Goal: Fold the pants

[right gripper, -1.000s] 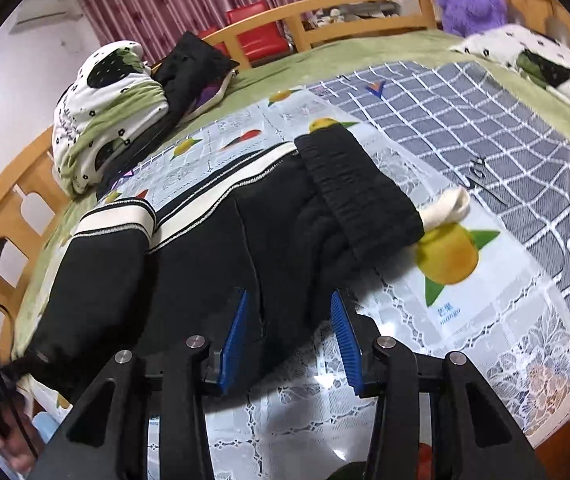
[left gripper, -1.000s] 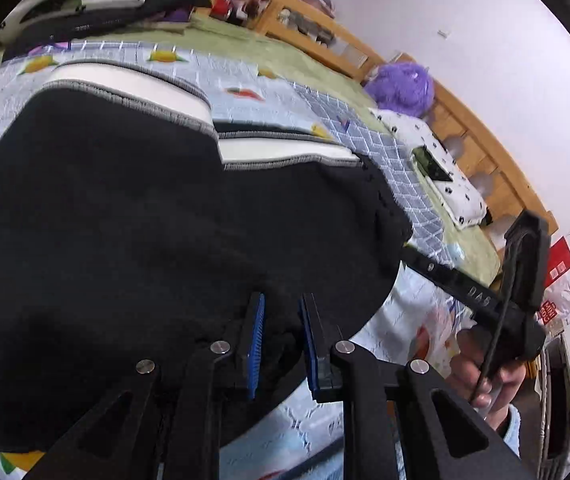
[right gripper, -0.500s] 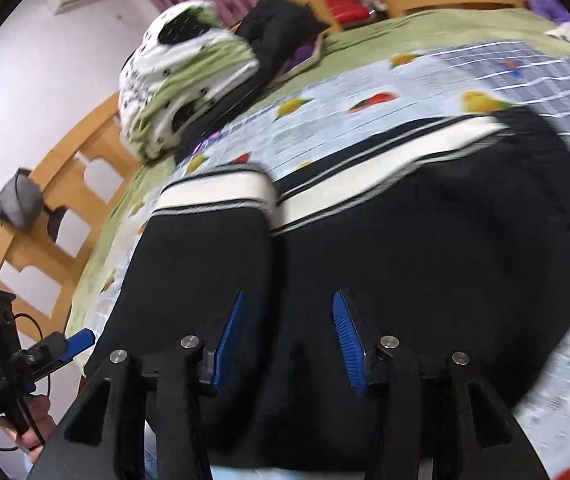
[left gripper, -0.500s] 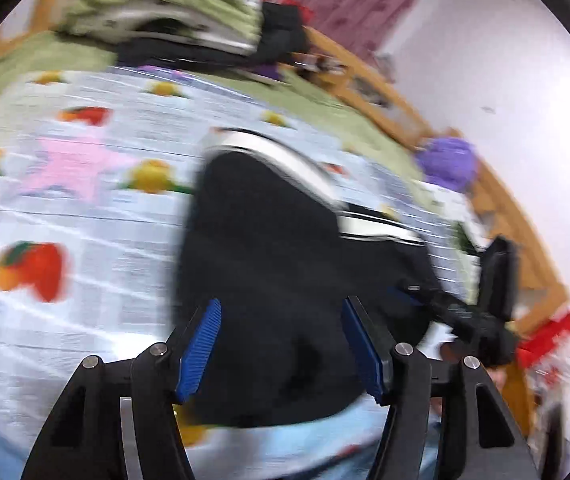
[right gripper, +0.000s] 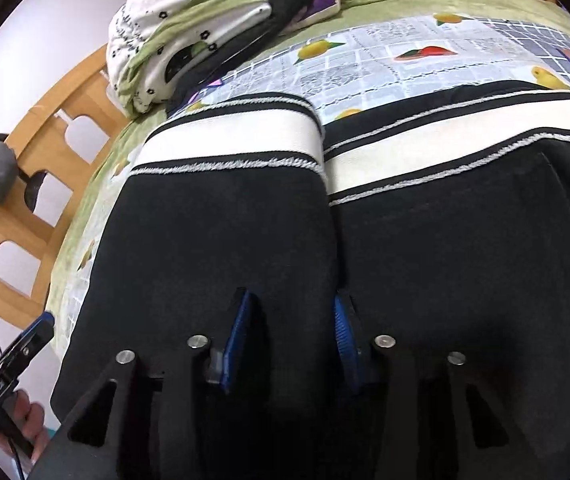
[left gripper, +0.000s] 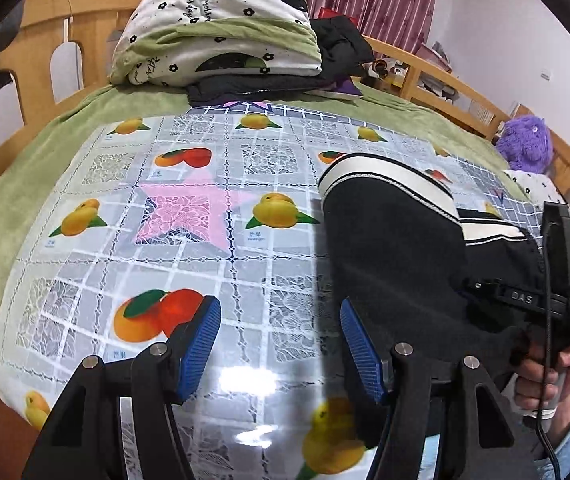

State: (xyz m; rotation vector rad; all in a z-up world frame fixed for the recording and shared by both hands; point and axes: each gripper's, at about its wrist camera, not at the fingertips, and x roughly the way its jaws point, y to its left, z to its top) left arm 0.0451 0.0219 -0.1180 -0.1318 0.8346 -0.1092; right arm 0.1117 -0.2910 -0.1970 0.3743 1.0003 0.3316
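Note:
The black pants [right gripper: 425,248] with white side stripes lie folded on the fruit-print cloth [left gripper: 189,216]. In the left wrist view they lie at the right [left gripper: 393,248]. My left gripper [left gripper: 281,344] is open and empty, over bare cloth just left of the pants. My right gripper [right gripper: 291,336] is open, low over the pants near the seam between the two folded parts. It holds nothing. The right gripper's body also shows at the right of the left wrist view [left gripper: 557,304].
A pile of folded bedding and dark clothes [left gripper: 225,28] sits at the far end of the bed. A wooden bed rail [left gripper: 17,76] runs along the left. A purple plush toy [left gripper: 525,144] sits at the far right.
My left gripper let go of the pants, opened wide and swung left over bare cloth. My right gripper moved left and closer over the pants, staying open.

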